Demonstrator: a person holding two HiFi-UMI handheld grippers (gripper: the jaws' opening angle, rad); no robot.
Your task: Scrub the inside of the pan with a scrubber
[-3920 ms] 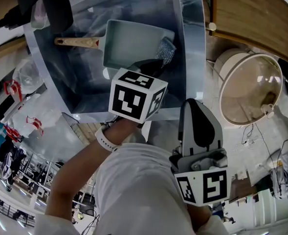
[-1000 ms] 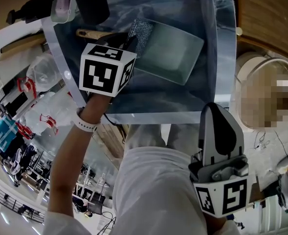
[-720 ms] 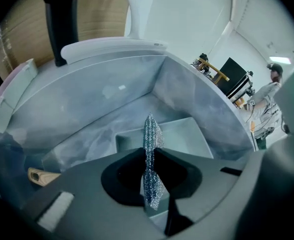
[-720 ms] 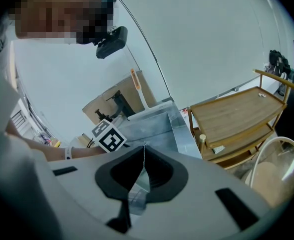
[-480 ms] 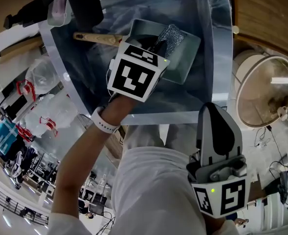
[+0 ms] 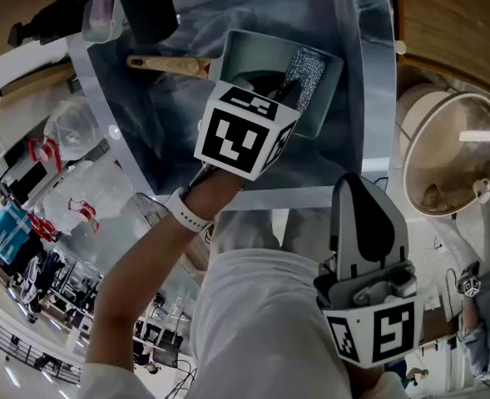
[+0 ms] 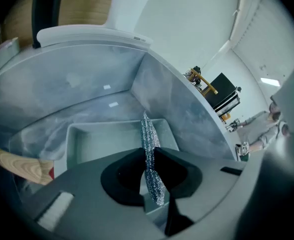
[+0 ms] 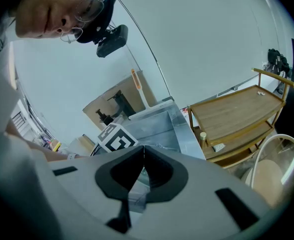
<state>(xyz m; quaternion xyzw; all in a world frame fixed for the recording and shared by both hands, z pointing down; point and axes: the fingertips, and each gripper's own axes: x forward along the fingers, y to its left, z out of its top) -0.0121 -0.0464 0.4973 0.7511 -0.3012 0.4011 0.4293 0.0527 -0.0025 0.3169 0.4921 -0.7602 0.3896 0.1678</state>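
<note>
Pinching a silvery mesh scrubber [image 6: 305, 71] edge-on, the left gripper [image 6: 279, 86] reaches into the pale green rectangular pan [image 6: 253, 52] at 12 o'clock of the head view. Its black jaws are clamped on the pad's near end, as the left gripper view shows [image 7: 147, 156]. There the scrubber [image 7: 147, 134] stands upright btwn them & runs out toward 12 o'clock over the pan [image 7: 102, 139] floor, nearly to the far wall. Whether it presses the floor can't be told. In the head view the pad sits at the pan's 3 o'clock end. The pan's light wooden handle [image 6: 165, 63] sticks out toward 9 o'clock. The pan lies w/in a grey metal sink [image 6: 145, 115]. A white wristband [image 6: 186, 214] shows on the left forearm. The right gripper [image 6: 357, 188] is held at 5 o'clock of the head view, close to the person's white-clad body, well apart from the sink. In its own view the jaws [image 8: 143, 149] are pressed together w/ nothing btwn them. A round white-rimmed vessel [image 6: 444, 152] sits at 3 o'clock, beside the sink, & a wooden shelf [image 6: 452, 23] at 1 o'clock.
</note>
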